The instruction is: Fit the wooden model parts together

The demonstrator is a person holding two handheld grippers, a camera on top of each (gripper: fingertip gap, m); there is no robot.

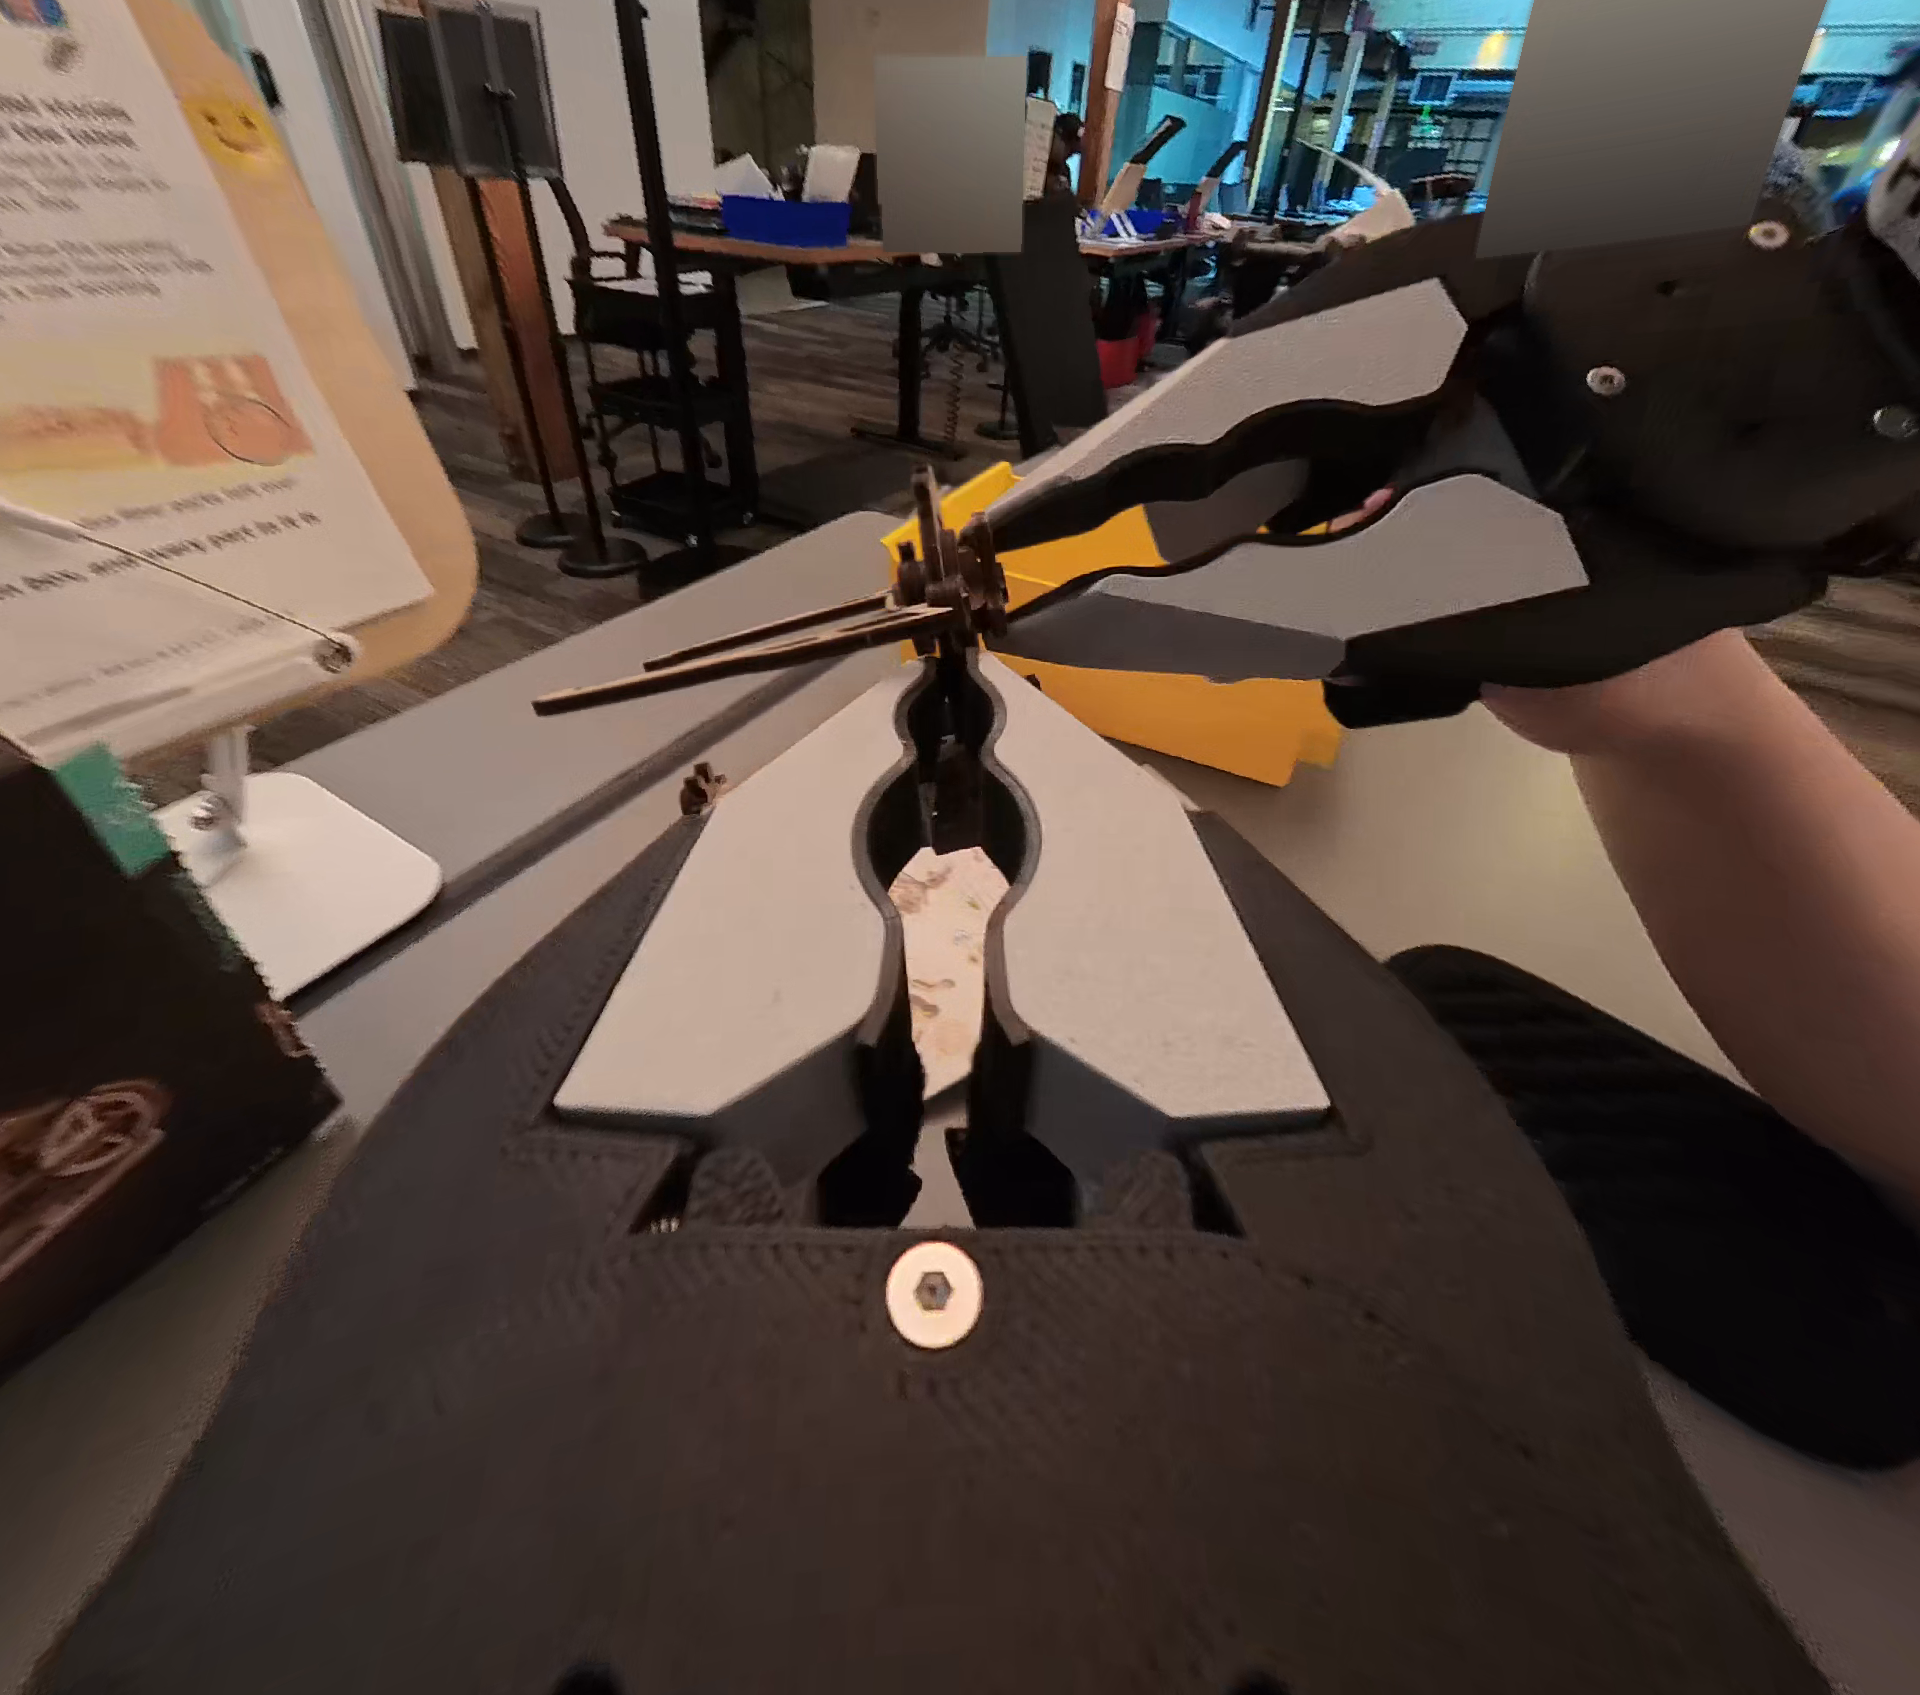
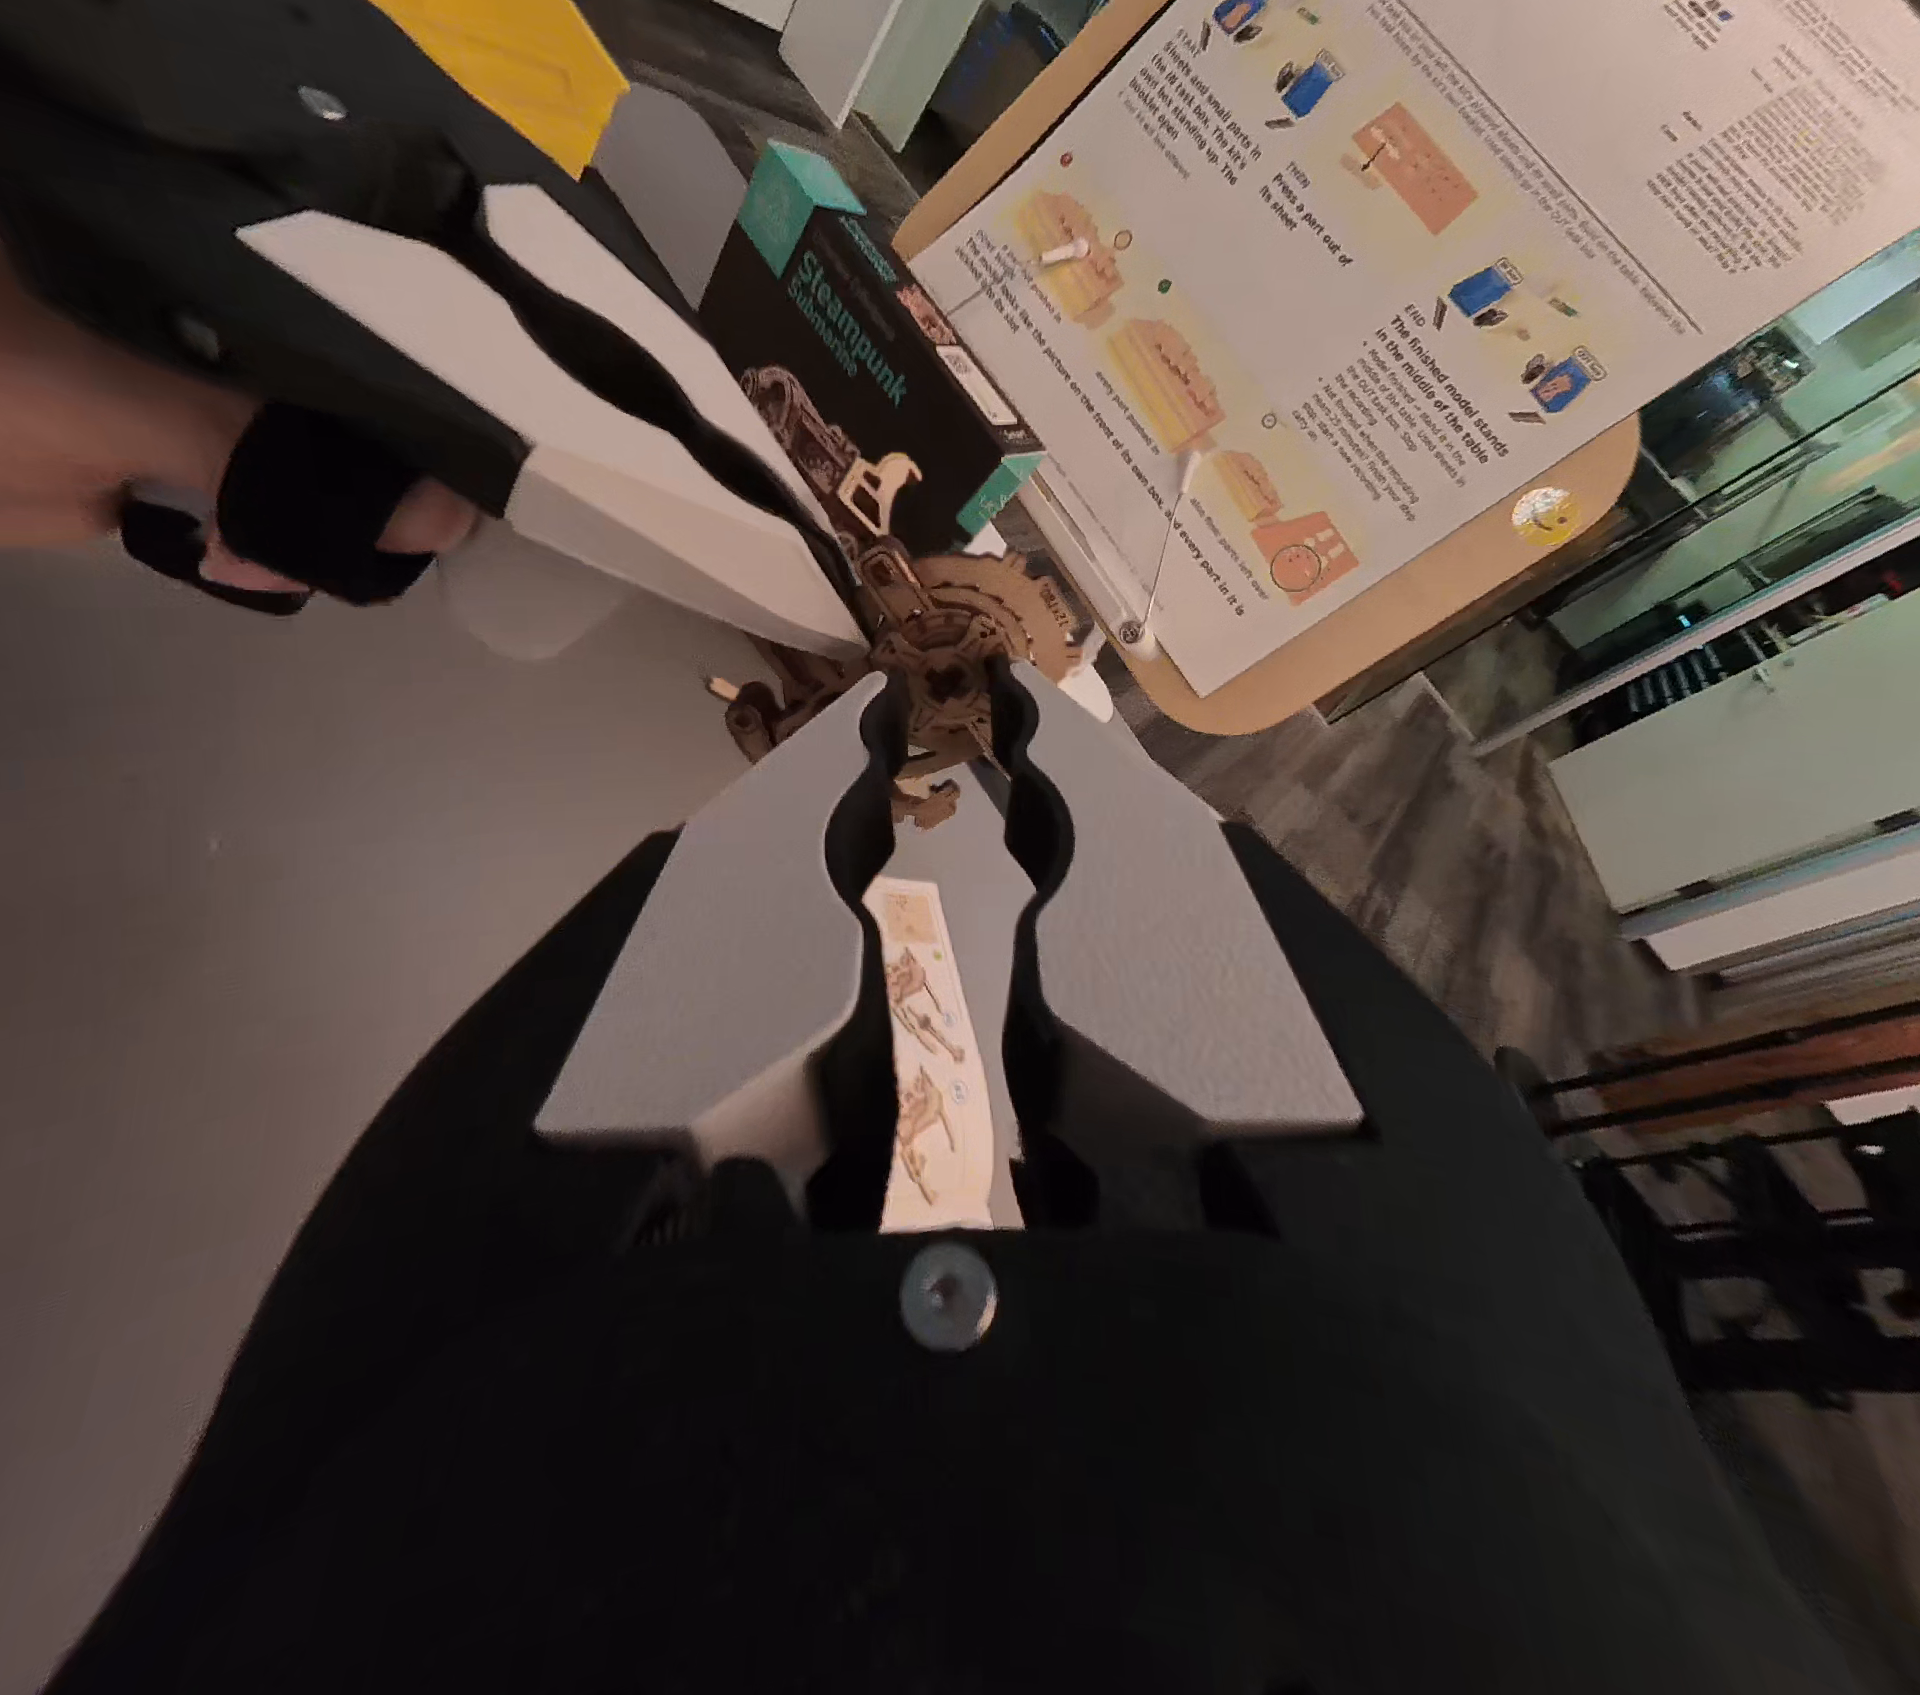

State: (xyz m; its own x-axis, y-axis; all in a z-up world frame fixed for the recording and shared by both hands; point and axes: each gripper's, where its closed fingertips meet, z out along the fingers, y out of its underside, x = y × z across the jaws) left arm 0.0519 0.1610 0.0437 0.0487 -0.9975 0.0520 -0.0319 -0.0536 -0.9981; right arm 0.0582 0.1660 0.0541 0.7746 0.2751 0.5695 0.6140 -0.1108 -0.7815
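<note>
With my left gripper (image 1: 948, 669) clamped on the wooden assembly (image 1: 940, 596) and my right gripper (image 2: 940, 689) pinching its hub, I press squarely, avoiding twist.

Each camera sits close behind its own tool, looking forward along the fingers. The left view faces across the surface (image 1: 1403, 824) into the room; the right view is rolled sideways. Both share the wooden model (image 1: 940, 596), close up.
</note>
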